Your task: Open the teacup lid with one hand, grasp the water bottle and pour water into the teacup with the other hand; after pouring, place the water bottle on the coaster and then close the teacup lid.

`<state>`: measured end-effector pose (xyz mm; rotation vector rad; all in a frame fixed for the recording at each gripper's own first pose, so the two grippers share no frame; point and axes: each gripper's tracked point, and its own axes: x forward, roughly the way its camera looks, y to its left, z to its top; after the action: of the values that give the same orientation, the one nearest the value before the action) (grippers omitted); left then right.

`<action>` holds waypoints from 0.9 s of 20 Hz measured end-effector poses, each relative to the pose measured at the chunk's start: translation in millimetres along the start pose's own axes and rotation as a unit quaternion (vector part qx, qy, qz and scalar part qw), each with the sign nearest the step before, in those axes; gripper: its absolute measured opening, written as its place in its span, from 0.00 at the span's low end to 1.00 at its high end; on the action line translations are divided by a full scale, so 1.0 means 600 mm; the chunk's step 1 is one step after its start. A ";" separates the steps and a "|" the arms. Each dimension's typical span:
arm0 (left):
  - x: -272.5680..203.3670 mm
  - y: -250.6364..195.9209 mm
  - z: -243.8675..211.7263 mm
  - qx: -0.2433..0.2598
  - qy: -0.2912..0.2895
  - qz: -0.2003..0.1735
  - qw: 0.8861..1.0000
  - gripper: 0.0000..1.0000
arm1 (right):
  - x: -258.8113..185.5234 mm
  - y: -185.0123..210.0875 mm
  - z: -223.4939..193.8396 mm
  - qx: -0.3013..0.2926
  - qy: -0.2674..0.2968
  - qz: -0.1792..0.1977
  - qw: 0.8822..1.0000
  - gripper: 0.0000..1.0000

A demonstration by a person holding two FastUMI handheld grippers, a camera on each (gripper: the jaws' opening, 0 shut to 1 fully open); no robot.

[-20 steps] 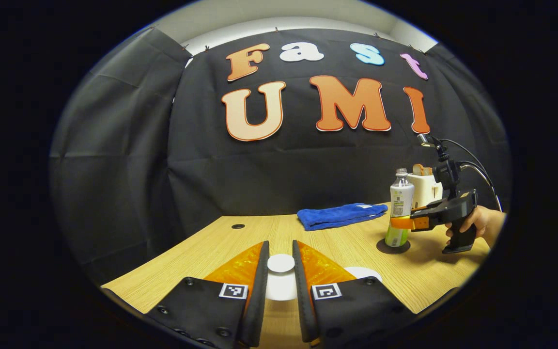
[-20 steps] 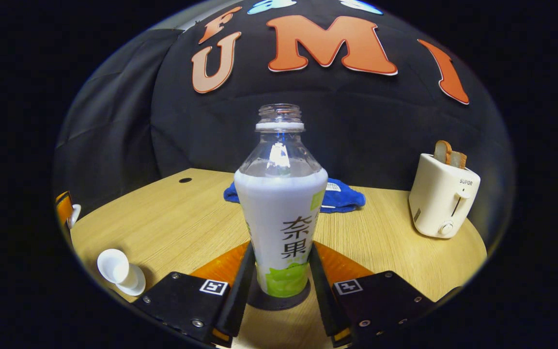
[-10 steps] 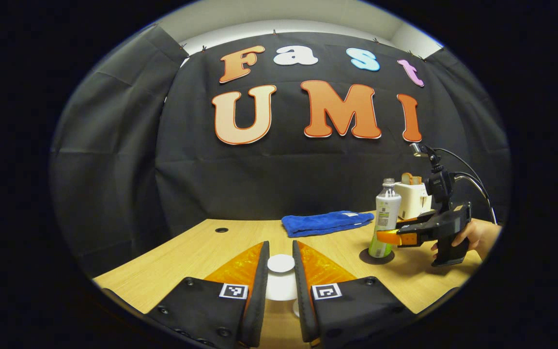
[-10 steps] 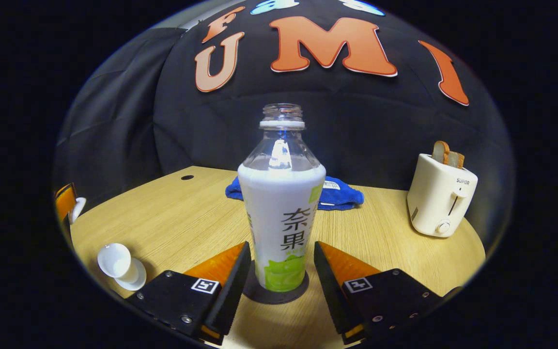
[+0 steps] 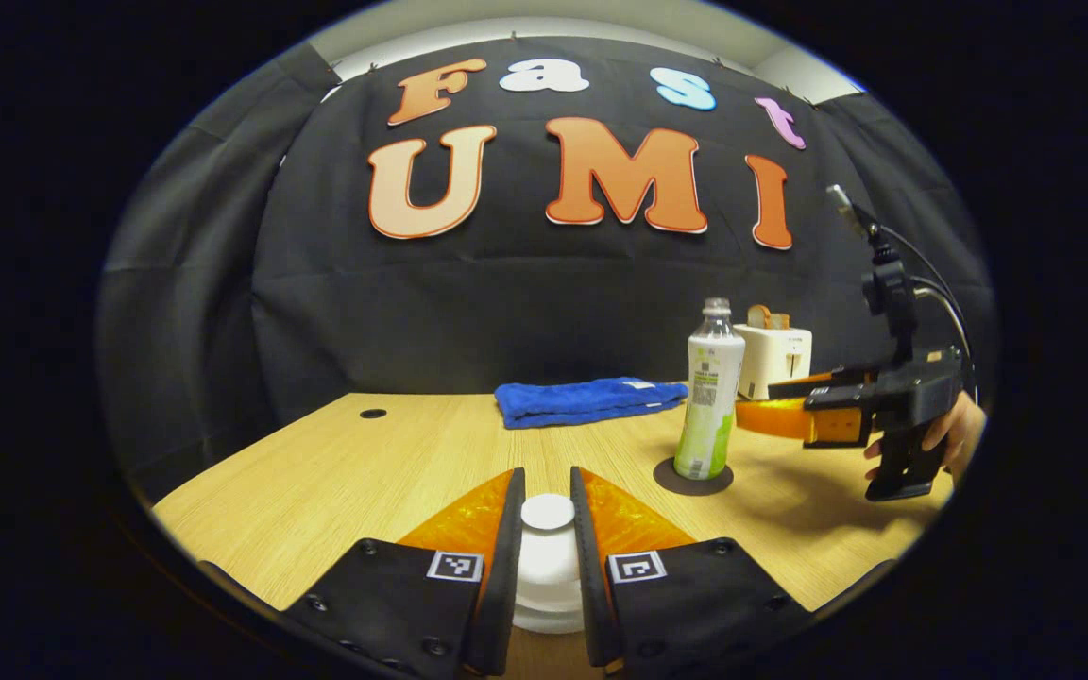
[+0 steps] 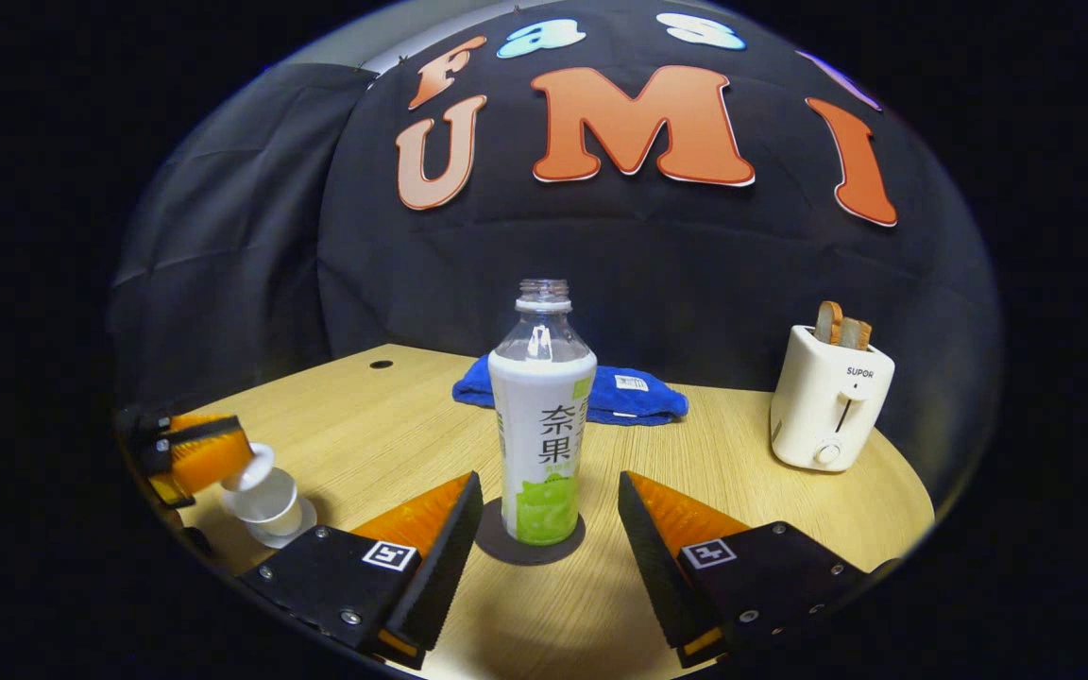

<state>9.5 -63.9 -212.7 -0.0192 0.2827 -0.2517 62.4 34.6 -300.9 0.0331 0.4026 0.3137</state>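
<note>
The water bottle (image 6: 542, 425), capless with a white and green label, stands upright on the dark round coaster (image 6: 497, 546). My right gripper (image 6: 546, 484) is open, its fingers a little short of the bottle on either side, touching nothing. My left gripper (image 5: 548, 515) is shut on the knob of the white teacup lid (image 5: 548, 511), with the white teacup (image 5: 549, 595) right beneath it. In the right gripper view the left gripper (image 6: 195, 453) holds the lid (image 6: 251, 467) tilted at the rim of the teacup (image 6: 265, 502). In the left gripper view the bottle (image 5: 712, 401) and the right gripper (image 5: 771, 416) stand to the right.
A folded blue cloth (image 6: 601, 392) lies behind the bottle. A white toaster (image 6: 827, 401) with bread slices stands at the back right. The wooden table (image 6: 383, 425) has a small round hole (image 6: 381, 364) at its far left. A hand (image 5: 955, 439) holds the right gripper.
My right gripper let go of the bottle, opened wide and drew back. My left gripper carried the lid down over the teacup.
</note>
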 end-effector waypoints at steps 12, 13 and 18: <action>0.000 -0.015 -0.038 0.039 0.043 -0.004 0.998 0.36 | -0.066 -0.006 0.011 0.014 -0.014 0.000 1.000 0.86; -0.005 -0.012 -0.035 0.043 0.042 -0.001 0.998 0.37 | -0.072 -0.008 0.014 0.018 -0.016 -0.001 1.000 0.86; -0.020 -0.009 0.035 0.045 -0.001 0.016 0.999 0.66 | -0.104 -0.014 0.047 0.028 -0.045 -0.010 0.999 0.86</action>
<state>2.8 -66.4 -189.3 0.0742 0.2700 -0.2334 21.3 8.5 -252.1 0.0978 0.3212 0.2807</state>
